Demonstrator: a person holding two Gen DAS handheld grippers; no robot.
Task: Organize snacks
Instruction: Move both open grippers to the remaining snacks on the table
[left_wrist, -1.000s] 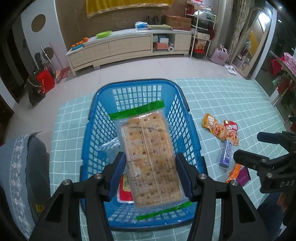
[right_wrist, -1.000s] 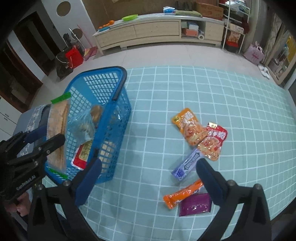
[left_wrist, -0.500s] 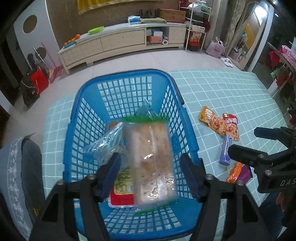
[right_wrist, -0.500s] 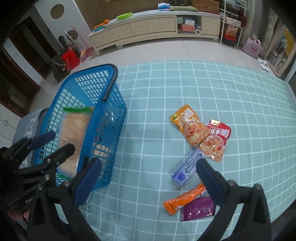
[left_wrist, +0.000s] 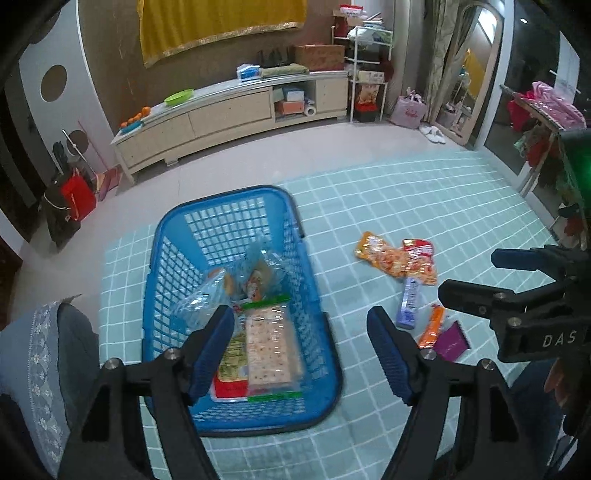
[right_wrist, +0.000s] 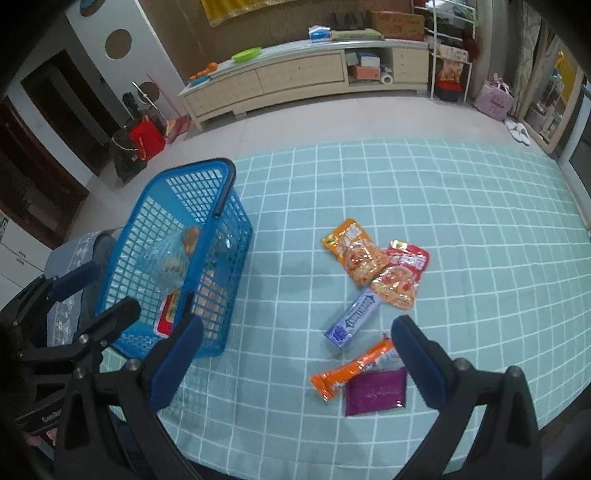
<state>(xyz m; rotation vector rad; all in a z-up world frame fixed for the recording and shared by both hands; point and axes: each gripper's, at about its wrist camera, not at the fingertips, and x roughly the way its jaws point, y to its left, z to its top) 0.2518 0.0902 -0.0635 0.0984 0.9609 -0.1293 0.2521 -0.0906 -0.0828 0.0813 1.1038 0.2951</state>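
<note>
A blue mesh basket (left_wrist: 236, 206) (right_wrist: 221, 192) stands at the left on the teal checked cloth (left_wrist: 406, 192). A clear cracker pack (left_wrist: 271, 350) lies flat inside it, beside a clear bag of pastries (left_wrist: 236, 284). My left gripper (left_wrist: 299, 325) hovers over the basket's near end; its jaws are opening and nothing is between them. My right gripper (right_wrist: 297, 326) is open and empty above the cloth. Just beyond it lie an orange stick pack (right_wrist: 351, 371), a purple sachet (right_wrist: 375, 391), a purple gum box (right_wrist: 352, 319), an orange pouch (right_wrist: 354, 251) and a red pouch (right_wrist: 400, 277).
A grey cushioned seat (left_wrist: 44, 350) sits left of the basket, past the table edge. A long low cabinet (left_wrist: 229, 114) runs along the far wall across bare floor. The cloth's near edge lies just below both grippers.
The left gripper let go of the cracker pack, which dropped flat into the basket. Its jaws spread wider and it lifted back. The right gripper rose slightly.
</note>
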